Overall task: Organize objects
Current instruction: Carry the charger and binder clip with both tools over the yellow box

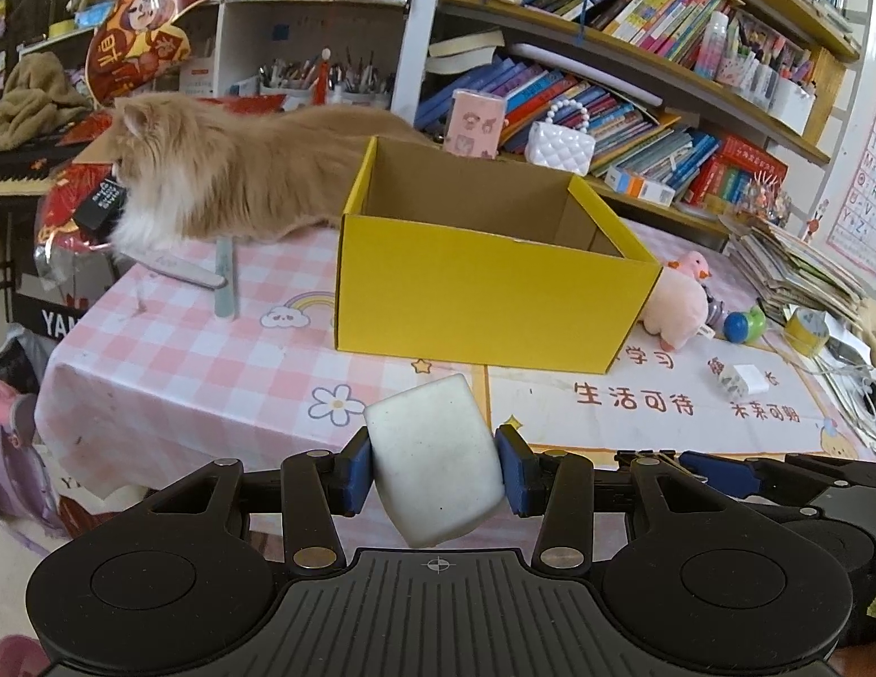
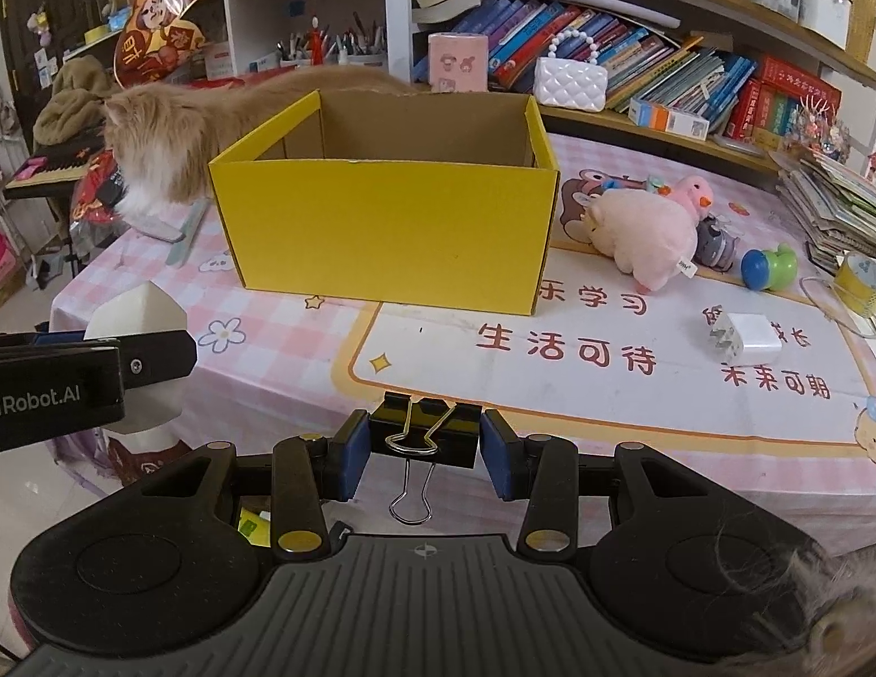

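Box [image 2: 387, 231] mid-worktop [image 2: 579, 395].
Cat [image 2: 167, 135] behind-left of it; plush toy [image 2: 641, 231] right; charger plug [image 2: 743, 338] nearer, right.

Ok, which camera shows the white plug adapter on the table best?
The right wrist view: the adapter lies large and unblocked on the mat, prongs visible. In the left wrist view the adapter is smaller and farther toward the edge, prongs hard to make out.

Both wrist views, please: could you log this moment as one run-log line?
left gripper: shut on white block | right gripper: shut on binder clip | yellow box: open, ahead | cat: behind box
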`<state>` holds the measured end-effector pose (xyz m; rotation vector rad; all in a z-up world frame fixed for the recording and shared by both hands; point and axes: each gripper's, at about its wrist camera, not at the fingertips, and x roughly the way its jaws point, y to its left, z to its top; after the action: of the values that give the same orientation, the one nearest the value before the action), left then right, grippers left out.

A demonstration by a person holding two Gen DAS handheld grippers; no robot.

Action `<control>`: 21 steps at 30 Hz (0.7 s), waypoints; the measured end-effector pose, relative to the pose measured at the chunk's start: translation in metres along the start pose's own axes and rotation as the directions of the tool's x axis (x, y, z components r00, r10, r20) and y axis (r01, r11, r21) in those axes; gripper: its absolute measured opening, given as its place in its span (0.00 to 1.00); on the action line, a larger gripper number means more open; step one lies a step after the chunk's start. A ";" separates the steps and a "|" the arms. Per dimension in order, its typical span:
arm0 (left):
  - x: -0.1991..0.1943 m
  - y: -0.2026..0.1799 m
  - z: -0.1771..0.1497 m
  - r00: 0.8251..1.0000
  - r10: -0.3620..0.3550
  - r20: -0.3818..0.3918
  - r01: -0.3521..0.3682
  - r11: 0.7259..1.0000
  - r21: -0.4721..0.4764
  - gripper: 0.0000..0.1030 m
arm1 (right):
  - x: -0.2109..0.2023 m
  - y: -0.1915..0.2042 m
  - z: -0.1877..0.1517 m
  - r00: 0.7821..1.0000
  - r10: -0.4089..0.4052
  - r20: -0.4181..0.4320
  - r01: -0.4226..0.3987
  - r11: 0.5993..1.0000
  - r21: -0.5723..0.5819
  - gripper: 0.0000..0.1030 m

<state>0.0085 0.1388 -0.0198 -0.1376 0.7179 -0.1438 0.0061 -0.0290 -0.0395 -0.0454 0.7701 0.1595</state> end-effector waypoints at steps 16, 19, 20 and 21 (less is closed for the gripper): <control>-0.010 -0.012 0.076 0.980 -0.017 0.199 0.011 0.999 0.033 0.42 | 0.000 -0.007 0.073 0.984 0.038 0.176 -0.032 0.999 -0.037 0.38; -0.004 -0.014 0.095 0.973 -0.021 0.231 0.013 0.999 0.036 0.42 | 0.000 -0.014 0.099 0.971 0.049 0.235 -0.044 0.999 -0.025 0.38; -0.001 -0.014 0.100 0.971 -0.018 0.239 0.010 0.999 0.036 0.42 | 0.001 -0.016 0.107 0.966 0.051 0.252 -0.045 0.999 -0.028 0.38; 0.004 -0.014 0.107 0.969 -0.014 0.245 0.006 0.999 0.035 0.42 | 0.002 -0.018 0.115 0.962 0.052 0.269 -0.045 0.998 -0.033 0.38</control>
<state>0.0810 0.1319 0.0596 -0.1239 0.4677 -0.1457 0.0900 -0.0353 0.0411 -0.0290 0.4967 0.2179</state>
